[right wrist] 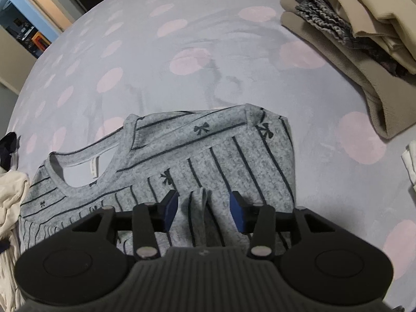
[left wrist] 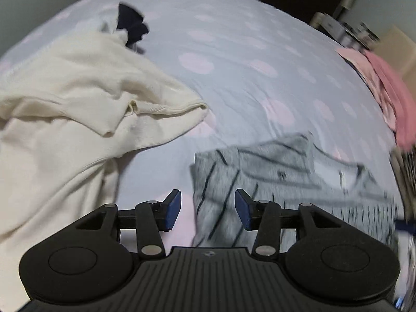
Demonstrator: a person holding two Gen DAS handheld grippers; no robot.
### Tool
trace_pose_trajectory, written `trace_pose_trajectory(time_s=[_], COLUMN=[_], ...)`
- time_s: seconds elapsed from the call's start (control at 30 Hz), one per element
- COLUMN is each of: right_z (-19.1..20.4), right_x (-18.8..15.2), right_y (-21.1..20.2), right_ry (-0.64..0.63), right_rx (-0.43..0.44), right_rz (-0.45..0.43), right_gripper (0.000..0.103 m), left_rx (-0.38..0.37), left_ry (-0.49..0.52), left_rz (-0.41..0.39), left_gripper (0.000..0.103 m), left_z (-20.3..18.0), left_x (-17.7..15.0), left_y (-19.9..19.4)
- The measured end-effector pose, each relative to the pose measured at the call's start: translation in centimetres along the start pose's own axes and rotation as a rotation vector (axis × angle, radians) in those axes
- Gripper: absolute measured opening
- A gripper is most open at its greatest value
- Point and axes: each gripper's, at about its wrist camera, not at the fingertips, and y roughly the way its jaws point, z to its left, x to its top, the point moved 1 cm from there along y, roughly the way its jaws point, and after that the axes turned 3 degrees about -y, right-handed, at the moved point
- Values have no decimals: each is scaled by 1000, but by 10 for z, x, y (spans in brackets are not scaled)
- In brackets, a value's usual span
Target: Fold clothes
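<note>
A lilac-grey bedsheet [right wrist: 208,59] dotted with pale pink spots fills both wrist views and carries every garment in sight. Ahead and to the left of the left gripper [left wrist: 207,210], a rumpled cream sweater [left wrist: 85,98] sprawls across the sheet, one ribbed sleeve end folded over its body. At the far edge of that cream heap, well beyond the gripper, lies a small dark navy garment [left wrist: 131,26].

Directly under and ahead of the right gripper [right wrist: 204,212] is the grey striped top [right wrist: 182,156], printed with small dark bows, lying flat with its neckline toward the gripper's left and one sleeve folded across its upper edge. A raised pleat of the grey fabric stands between the right gripper's blue pads [right wrist: 171,209], which are spread wide and appear not to be pinching it. Ahead and to the right of this gripper sits a stack of folded clothes [right wrist: 364,39] in tan, beige and dark knit.

In the left wrist view the same striped top appears motion-blurred, just ahead and to the right of the left gripper, whose jaws stand wide apart with nothing between them. Farther right, at the sheet's edge, is a pink garment [left wrist: 390,91], too smeared to describe further.
</note>
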Motion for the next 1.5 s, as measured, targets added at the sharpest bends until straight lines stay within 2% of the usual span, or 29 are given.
trace_pose_trajectory(time_s=[0.13,0.23,0.27,0.3,0.37,0.43,0.5,0.63,0.8,0.87,0.9,0.93,1.0,1.03,1.13,1.23,1.37,1.5], right_z=[2,4,5,6,7,9,12,18,24,23,22,21,20,19,17,15,16,16], right_x=[0,0,0,0,0,1,3,6,9,9,8,8,7,7,6,4,-9,-31], right_y=[6,11,13,15,18,17,14,7,0,1,1,1,1,2,2,3,-2,-10], right_ry=[-23,-41,-47,-52,-64,-71,-76,-86,-95,-89,-87,-84,-78,-75,-67,-58,-59,-86], right_rx=[14,23,27,30,36,41,46,55,64,59,57,54,50,47,40,33,58,79], right_rz=[4,7,8,9,11,0,-16,-48,-81,-74,-70,-66,-59,-55,-44,-33,14,53], right_gripper=[50,50,49,47,43,15,10,9,9,9,15,28,47,47,47,47,48,48], left_rx=[1,-5,2,9,24,30,42,30,52,89,112,134,120,107,110,87,68,93], left_ry=[-101,-127,-112,-98,-68,-62,-54,-29,-42,-58,-66,-75,-61,-51,51,148,285,432], left_rz=[4,-17,-27,-36,-55,-85,-115,-179,-181,-178,-177,-176,-153,-140,-124,-75,-8,43], left_gripper=[38,24,11,4,2,1,0,0,1,1,1,2,11,13,14,14,19,28], left_z=[4,5,3,1,-2,0,4,15,16,17,17,18,22,24,22,20,15,8], left_x=[8,4,3,2,-1,1,5,16,24,24,24,24,21,19,4,-19,-55,-91], left_y=[25,34,34,35,35,24,10,-19,-13,-7,-5,-2,-6,-9,-24,-36,-46,-42])
